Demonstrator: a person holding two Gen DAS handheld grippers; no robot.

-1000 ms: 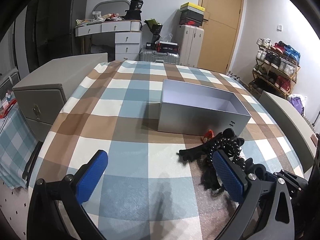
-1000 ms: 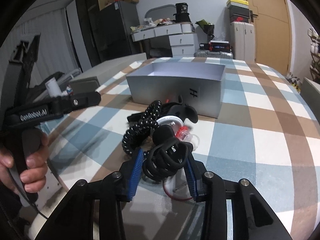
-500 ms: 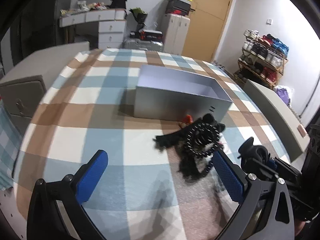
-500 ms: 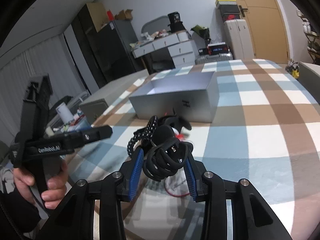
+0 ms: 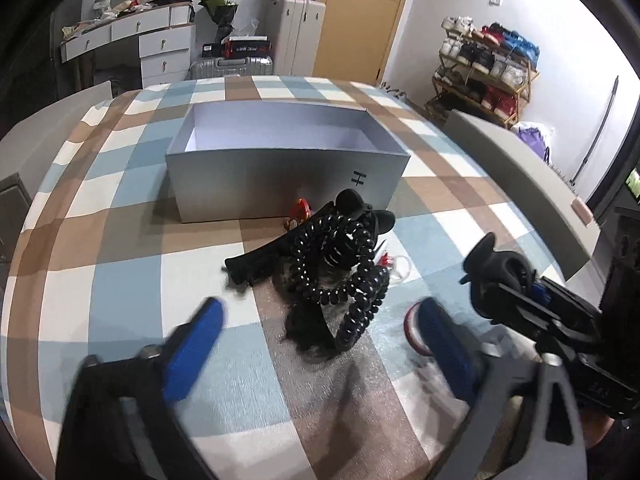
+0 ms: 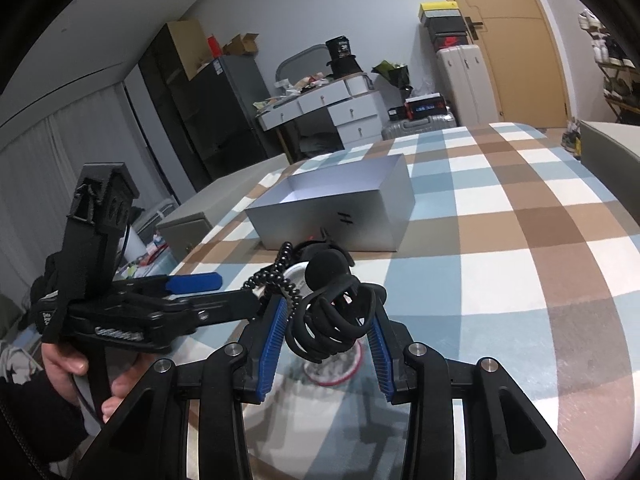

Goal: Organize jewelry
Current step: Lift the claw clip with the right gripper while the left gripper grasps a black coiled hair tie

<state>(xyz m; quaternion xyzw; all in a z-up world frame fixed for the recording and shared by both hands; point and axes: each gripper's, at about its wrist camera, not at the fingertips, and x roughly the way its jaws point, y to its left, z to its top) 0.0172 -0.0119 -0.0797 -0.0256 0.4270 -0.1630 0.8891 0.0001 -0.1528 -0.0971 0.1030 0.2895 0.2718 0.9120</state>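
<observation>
Blue pads mark the left gripper (image 5: 320, 340) in the left wrist view; its jaws have just been closing but stand well apart, touching nothing, with part of a heap of hair accessories on the checked tablecloth (image 5: 120, 280) between them. That heap holds a black coiled hair tie (image 5: 340, 268), a long black hair clip (image 5: 264, 258) and a small red ornament (image 5: 298, 210), and it lies just in front of the grey open box (image 5: 280, 176). To the right, the right gripper (image 5: 516, 280) carries a black claw clip (image 5: 490, 258). A red-rimmed round thing (image 5: 412, 330) lies beside the right-hand pad.

From the right wrist view, the right gripper's jaws are narrow and clamped on the black claw clip (image 6: 332, 324), held above the cloth. Beyond it lie the coiled hair tie (image 6: 280, 276) and the box (image 6: 332, 208). The left gripper (image 6: 224, 292) reaches in from the left, held by a hand (image 6: 76, 368) in a dark sleeve.
</observation>
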